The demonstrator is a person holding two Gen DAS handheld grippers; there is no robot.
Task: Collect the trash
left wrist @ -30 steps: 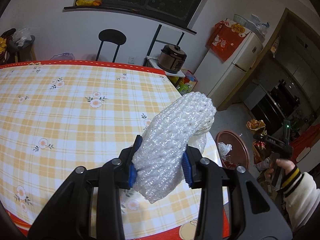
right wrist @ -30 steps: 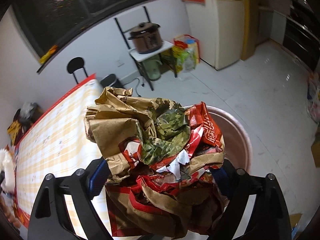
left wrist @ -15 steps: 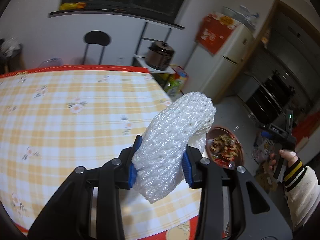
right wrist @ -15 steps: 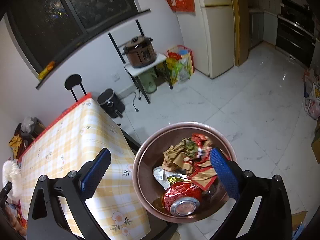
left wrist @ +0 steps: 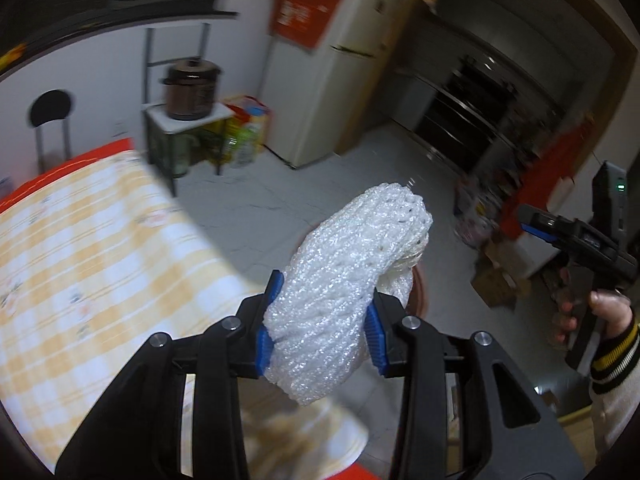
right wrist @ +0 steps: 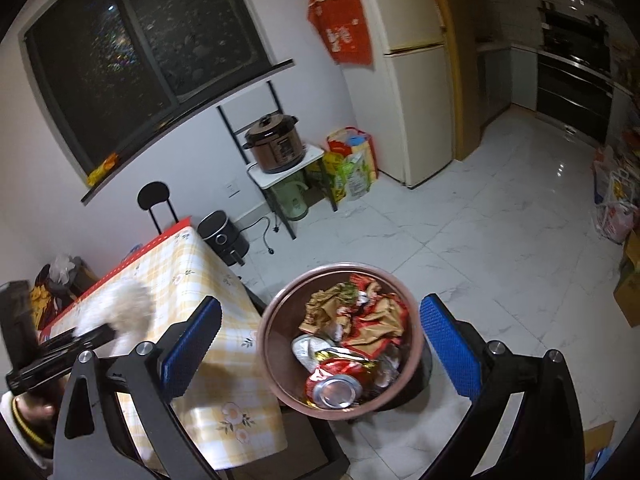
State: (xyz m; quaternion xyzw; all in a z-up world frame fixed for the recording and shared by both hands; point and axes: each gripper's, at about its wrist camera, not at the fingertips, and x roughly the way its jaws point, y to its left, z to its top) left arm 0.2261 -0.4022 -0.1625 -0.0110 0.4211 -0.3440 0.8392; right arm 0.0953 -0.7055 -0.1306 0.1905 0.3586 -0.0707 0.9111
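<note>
the left gripper (left wrist: 320, 332) is clamped partway closed on a white foam net sleeve (left wrist: 352, 276), its blue pads pressing into both sides of the soft mesh. the sleeve sticks up and forward out of the jaws, bending to the right at its top. below and to the left of it lies the surface (left wrist: 80, 264), covered in a yellow and white checked cloth with small flowers and a red edge; this view is blurred. at the far right of the same view a hand (left wrist: 596, 308) in a striped cuff holds the other tool.

the right gripper (right wrist: 320, 344) stands wide open with nothing between its blue pads. directly beneath it, framed by the two fingers, is a round brown trash bin (right wrist: 276, 364) on the white marble floor, just beside the corner of the surface. inside the bin lie crumpled brown and red paper wrappers (right wrist: 368, 316) and a crushed red can (right wrist: 336, 388) with its silver end facing up. at the left edge of this view the foam sleeve shows as a white blur above the cloth.
</note>
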